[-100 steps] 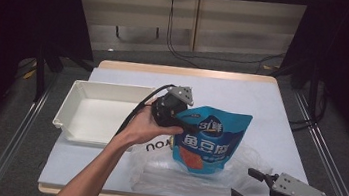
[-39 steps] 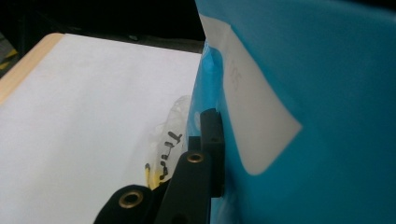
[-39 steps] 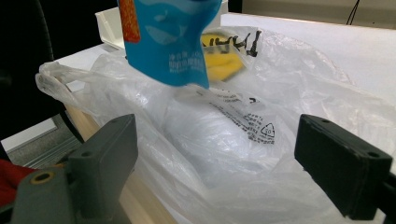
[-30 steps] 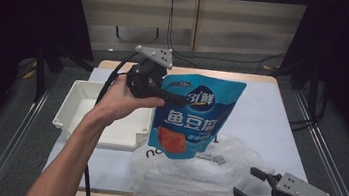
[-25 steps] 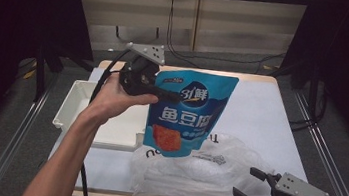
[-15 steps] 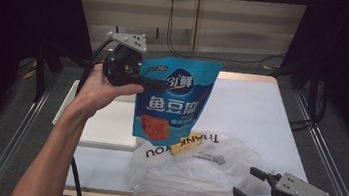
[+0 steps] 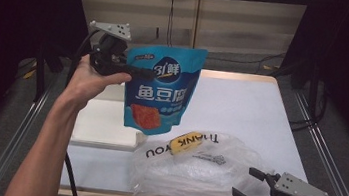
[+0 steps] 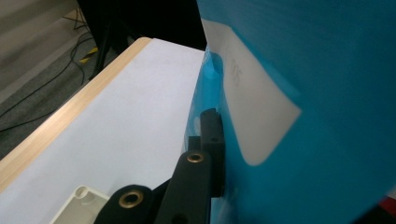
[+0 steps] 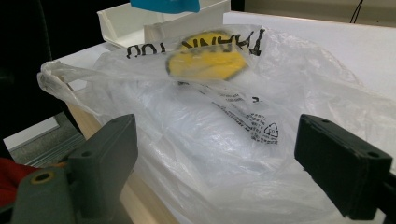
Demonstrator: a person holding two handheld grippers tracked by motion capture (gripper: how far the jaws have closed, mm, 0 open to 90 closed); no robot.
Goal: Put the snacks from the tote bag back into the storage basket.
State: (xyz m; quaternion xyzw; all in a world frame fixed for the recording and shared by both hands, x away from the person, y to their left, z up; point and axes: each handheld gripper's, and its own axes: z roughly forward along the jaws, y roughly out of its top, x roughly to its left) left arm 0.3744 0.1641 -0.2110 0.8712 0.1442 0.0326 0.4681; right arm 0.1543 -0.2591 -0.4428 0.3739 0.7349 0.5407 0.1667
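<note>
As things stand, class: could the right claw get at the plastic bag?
Probably yes. The right claw stands open at the table's near edge, facing the plastic bag, with nothing between them. The left claw holds the blue pouch up, off to the side.

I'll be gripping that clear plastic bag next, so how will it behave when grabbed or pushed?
The plastic bag looks thin and crumpled, so it will probably be floppy and bunch up between jaws instead of lifting whole. Its glossy film seems slippery, so a push would likely slide it across the table. It lies slumped and flat, so it is probably light.
</note>
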